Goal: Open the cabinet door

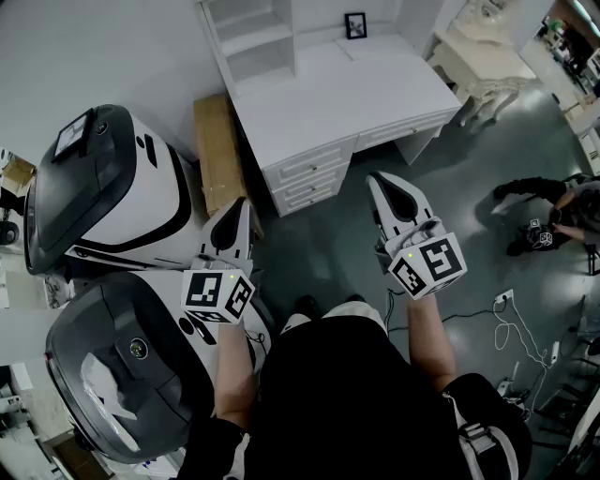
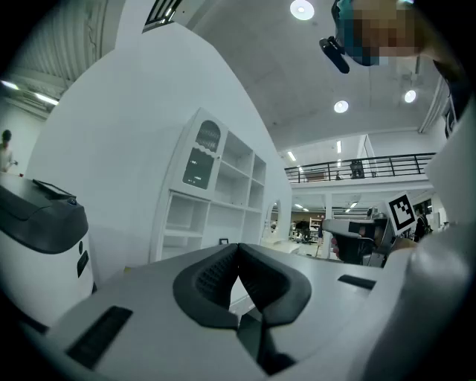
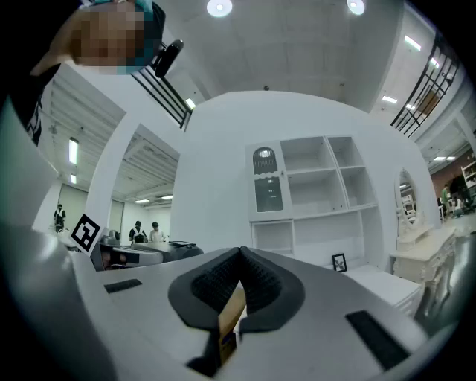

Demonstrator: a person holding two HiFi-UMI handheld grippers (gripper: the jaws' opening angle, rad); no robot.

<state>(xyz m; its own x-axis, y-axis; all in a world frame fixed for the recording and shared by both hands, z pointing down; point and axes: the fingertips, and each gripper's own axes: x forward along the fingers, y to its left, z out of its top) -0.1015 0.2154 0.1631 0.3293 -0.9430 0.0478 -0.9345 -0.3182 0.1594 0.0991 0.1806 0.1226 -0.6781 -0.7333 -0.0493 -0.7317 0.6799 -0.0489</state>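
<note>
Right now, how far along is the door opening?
Nothing looks done: the cabinet door on the shelf unit looks shut. In hand: the left gripper and right gripper are held level short of the desk, jaws together, empty. Left: reach the door and pull it open.

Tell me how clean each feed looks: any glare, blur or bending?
Head view: evenly lit, desk sharp, little glare. Left gripper view: heavy fisheye, black corners, ceiling lamp glaring. Right gripper view: same fisheye, shelves clear though curved.
</note>
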